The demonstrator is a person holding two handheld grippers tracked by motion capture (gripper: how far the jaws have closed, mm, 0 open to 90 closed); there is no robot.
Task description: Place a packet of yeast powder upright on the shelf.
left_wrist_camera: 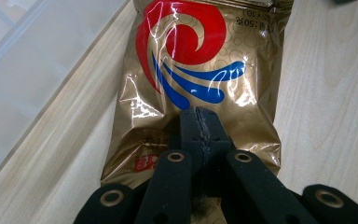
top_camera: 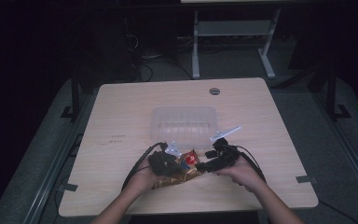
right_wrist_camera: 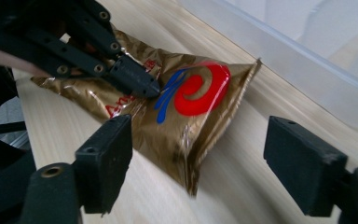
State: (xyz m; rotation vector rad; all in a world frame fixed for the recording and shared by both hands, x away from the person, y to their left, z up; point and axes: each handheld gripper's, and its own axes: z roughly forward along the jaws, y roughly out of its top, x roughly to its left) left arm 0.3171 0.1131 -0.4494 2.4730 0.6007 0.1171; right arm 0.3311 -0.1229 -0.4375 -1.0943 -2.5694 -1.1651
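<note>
Now, step: our left tool (left_wrist_camera: 199, 122) pinches the gold packet (left_wrist_camera: 200, 70), near bench (top_camera: 121, 140) front edge.
Right tool (right_wrist_camera: 198, 154): jaws apart.
Next: probably lift into bin (top_camera: 184, 122).

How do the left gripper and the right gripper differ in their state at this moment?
The left gripper has its jaws pressed together on the gold snack bag, pinching the foil, while the right gripper has its jaws spread wide apart and grips nothing. The left gripper touches the bag near its middle; the right gripper sits beside the bag's edge, apart from it. Both are black, held low over the wooden table, near the clear plastic bin.
</note>
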